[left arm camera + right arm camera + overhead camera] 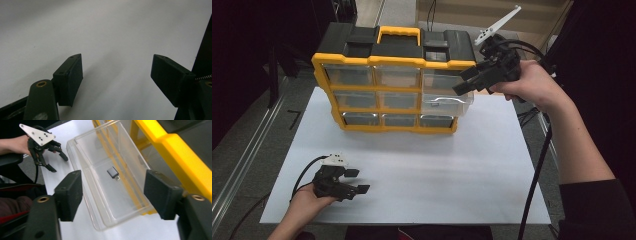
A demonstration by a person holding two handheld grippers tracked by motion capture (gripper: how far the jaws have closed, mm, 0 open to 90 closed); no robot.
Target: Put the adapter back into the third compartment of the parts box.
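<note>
high view: a yellow organizer (394,90) stands on the white board (412,170), its right middle drawer (447,103) pulled out, and the right gripper (463,82) hovers just above that drawer with jaws apart, while the left gripper (357,181) lies low near the board's front left corner, jaws apart too. left gripper view: the 2 black jaws stand wide over bare white board, nothing between them. right gripper view: the jaws stand wide and clear of everything above the open clear drawer (100,185), where a small grey adapter (113,173) lies on its floor, and the left gripper (57,162) shows far off by the board's edge.
</note>
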